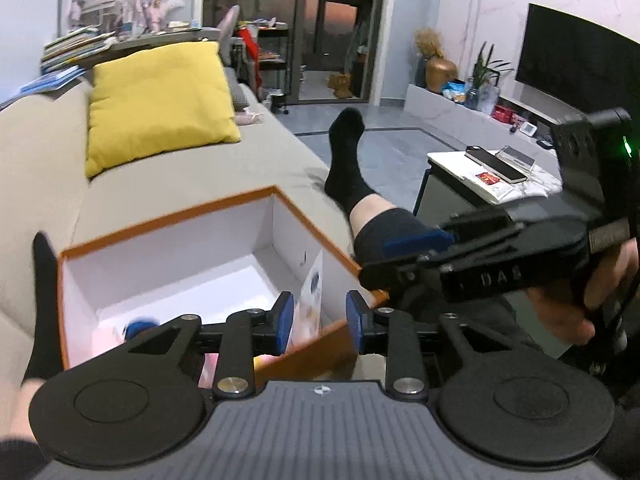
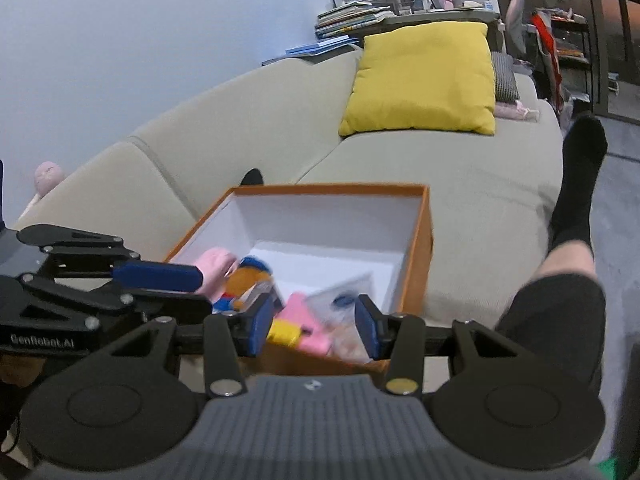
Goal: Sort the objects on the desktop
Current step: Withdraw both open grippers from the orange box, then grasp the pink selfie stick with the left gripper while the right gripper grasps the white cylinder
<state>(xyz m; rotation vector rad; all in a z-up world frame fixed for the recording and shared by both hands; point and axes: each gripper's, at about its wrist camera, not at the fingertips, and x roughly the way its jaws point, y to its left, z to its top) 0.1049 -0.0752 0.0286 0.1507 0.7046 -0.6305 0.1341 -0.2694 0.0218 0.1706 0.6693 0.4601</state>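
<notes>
An orange box (image 2: 424, 248) with a white interior is seen resting on a beige sofa (image 2: 480, 184) between a person's legs; inside it lie a pink pad (image 2: 308, 320), a yellow block (image 2: 282, 334), a clear packet (image 2: 340, 300) and a blue-and-orange item (image 2: 250, 276), blurred and possibly a toy. The left gripper (image 1: 320, 316) is held over the box's near rim, jaws spread, nothing pinched. The right gripper (image 2: 316, 326) is likewise held above the contents, jaws apart and empty. A yellow cushion (image 2: 424, 80) is noted farther back on the sofa.
</notes>
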